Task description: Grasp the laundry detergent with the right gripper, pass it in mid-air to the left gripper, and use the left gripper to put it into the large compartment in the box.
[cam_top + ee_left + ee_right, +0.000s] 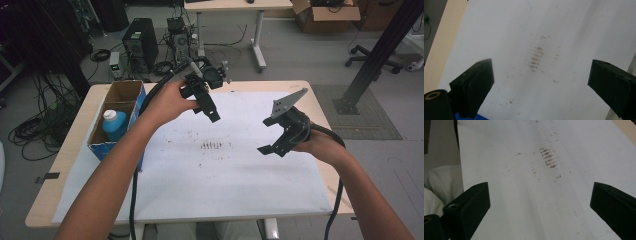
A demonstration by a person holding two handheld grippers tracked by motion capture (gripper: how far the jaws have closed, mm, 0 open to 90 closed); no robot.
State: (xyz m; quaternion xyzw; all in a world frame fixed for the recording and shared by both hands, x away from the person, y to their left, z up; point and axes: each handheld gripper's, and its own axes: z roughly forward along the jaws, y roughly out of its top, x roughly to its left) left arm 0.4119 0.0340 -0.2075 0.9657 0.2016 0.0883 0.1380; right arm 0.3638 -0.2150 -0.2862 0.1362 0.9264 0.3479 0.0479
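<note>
Both grippers hang above a table covered by a white sheet point(200, 175), each held in a hand. My left gripper point(204, 106) is over the far middle of the sheet, and in its own view the left gripper point(541, 82) has its jaws wide apart with nothing between them. My right gripper point(265, 136) is at centre right, topped by a grey three-cornered plate point(288, 101). In its own view the right gripper point(540, 202) is open and holds nothing. A patch of brown marks point(212, 145) stains the sheet between them; both gripper views look down on it point(535, 58) point(549, 157).
An open cardboard box point(122, 92) with blue sides stands at the table's left edge, holding a blue bottle point(114, 125) with a white cap. Beyond the table are a computer tower point(140, 42), floor cables, another desk point(235, 5) and a black post point(380, 50).
</note>
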